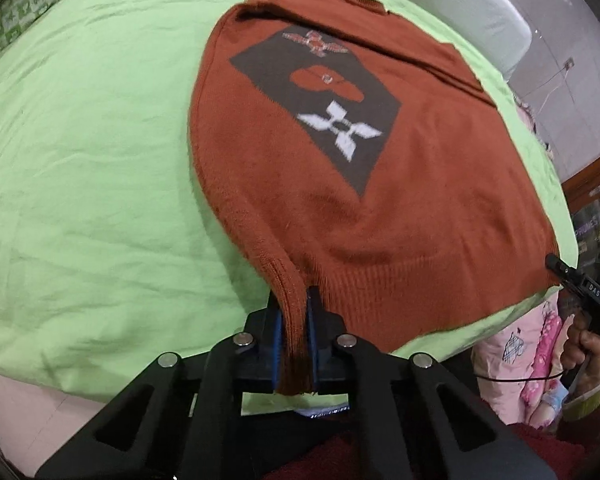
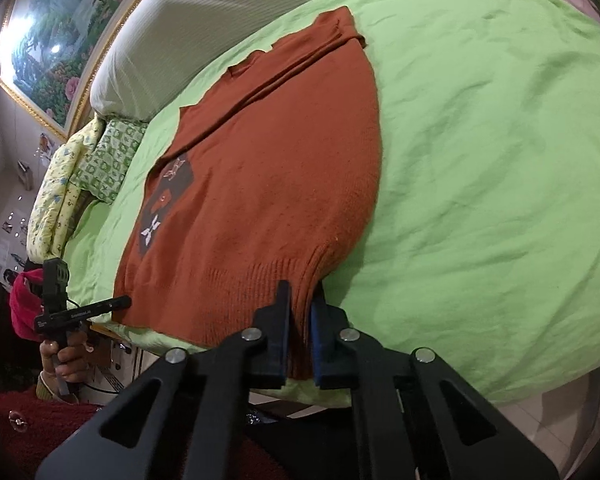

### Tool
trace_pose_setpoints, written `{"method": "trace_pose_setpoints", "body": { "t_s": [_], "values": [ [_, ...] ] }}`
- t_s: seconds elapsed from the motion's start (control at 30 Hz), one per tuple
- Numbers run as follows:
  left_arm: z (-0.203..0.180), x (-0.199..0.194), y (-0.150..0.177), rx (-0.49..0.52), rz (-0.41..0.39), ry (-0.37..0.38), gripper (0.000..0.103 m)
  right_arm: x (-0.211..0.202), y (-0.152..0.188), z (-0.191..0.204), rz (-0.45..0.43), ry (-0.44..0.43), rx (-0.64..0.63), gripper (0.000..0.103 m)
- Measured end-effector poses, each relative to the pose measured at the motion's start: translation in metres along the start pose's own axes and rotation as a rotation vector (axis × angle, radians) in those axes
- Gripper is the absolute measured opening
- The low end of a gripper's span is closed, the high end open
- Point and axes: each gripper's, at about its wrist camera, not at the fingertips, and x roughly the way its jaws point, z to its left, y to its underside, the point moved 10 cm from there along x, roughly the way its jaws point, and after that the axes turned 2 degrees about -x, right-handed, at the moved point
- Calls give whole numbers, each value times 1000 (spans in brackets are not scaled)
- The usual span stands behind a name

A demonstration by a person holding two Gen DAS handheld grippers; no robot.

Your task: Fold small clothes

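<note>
I count one rust-orange sweater (image 1: pixel 320 184), spread flat on the green bedsheet (image 1: pixel 80 160) with its ribbed hem at the near edge of the bed, and two claws on that hem. My left claw (image 1: pixel 296 312) is clamped on the hem's left corner, the knit bunched between its blue pads (image 1: pixel 278 340). My right claw (image 2: pixel 300 312) is pinched on the opposite corner in the same way, cloth running down between its fingers. The sweater carries one dark diamond panel (image 1: pixel 320 96) holding three motifs: a winged figure, an orange shape and a white four-petal cross (image 1: pixel 340 130). The left wrist view shows that panel large and plain; the right wrist view shows it only small and skewed at the far side. The right wrist view alone gives me a framed landscape picture (image 2: pixel 48 44) on the wall, a white bolster (image 2: pixel 188 24) and two patterned pillows (image 2: pixel 96 160) at the bed's head. Each view catches the other claw at its edge, gripped by a hand (image 2: pixel 66 360).
</note>
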Motion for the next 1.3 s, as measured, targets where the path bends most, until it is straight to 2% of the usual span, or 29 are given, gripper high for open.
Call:
{"method": "trace_pose_setpoints", "body": {
  "t_s": [0.1, 0.27, 0.4, 0.53, 0.73, 0.9, 1.1, 1.23, 1.3],
  "values": [
    [-7, -10, -10, 4, -49, 25, 8, -6, -7, 11, -36, -55, -4, 8],
    [-20, -40, -45, 21, -169, 70, 7, -28, -37, 30, -152, -172, 6, 7],
    [-26, -57, -88, 27, -264, 77, 7, -37, -75, 41, -243, -249, 14, 7],
    [-29, -64, -135, 36, -317, 69, 7, -33, -119, 47, -312, -281, 9, 7],
    [-29, -59, -226, 26, -385, 45, 7, -8, -201, 42, -361, -235, 14, 7],
    [-19, -30, -300, -21, -384, 19, 7, 20, -274, 23, -399, -223, 81, 7],
    [0, 28, -373, -68, -338, -24, 7, 74, -332, 6, -341, -137, 66, 7],
    [5, 50, -411, -95, -323, 3, 7, 97, -362, -13, -338, -123, 103, 7],
    [6, 60, -425, -94, -321, -10, 7, 103, -377, -22, -346, -107, 111, 7]
  ]
}}
